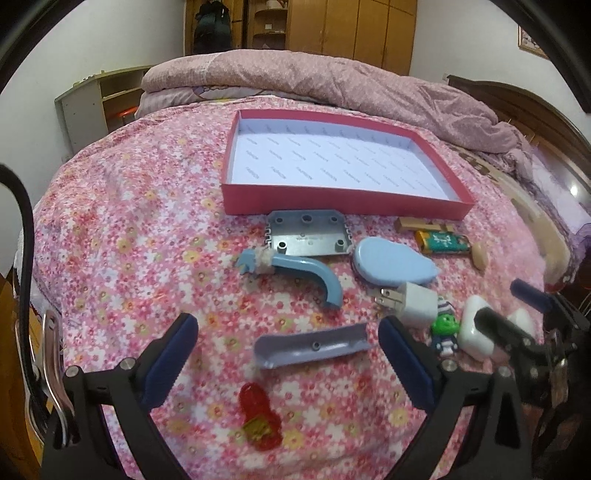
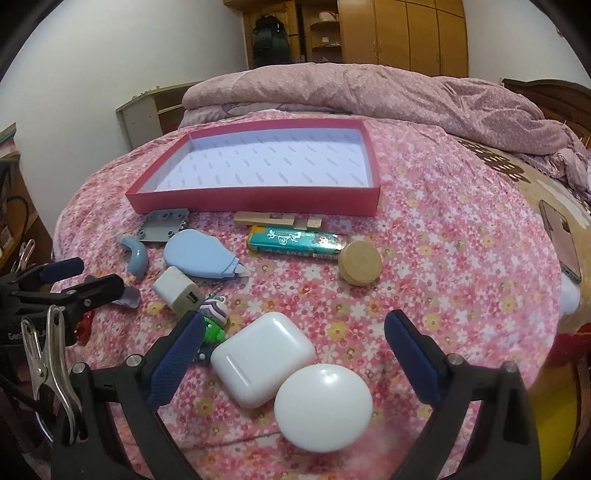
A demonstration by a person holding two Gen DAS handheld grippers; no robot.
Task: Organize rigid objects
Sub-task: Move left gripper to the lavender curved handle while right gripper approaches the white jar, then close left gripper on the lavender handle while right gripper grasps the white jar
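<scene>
pink floral bedspread [image 1: 129, 221], wardrobe [image 1: 351, 29] probably behind.

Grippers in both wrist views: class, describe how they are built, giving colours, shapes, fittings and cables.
The left gripper and the right gripper look alike: black angular plastic arms that spread in a V, each finger faced with a dark blue textured pad, and round silver screws at the joints. A silver metal spring clip and a black cable hang at the left edge of each view.

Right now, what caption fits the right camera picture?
Open tool hovering over a white case and ball.
</scene>
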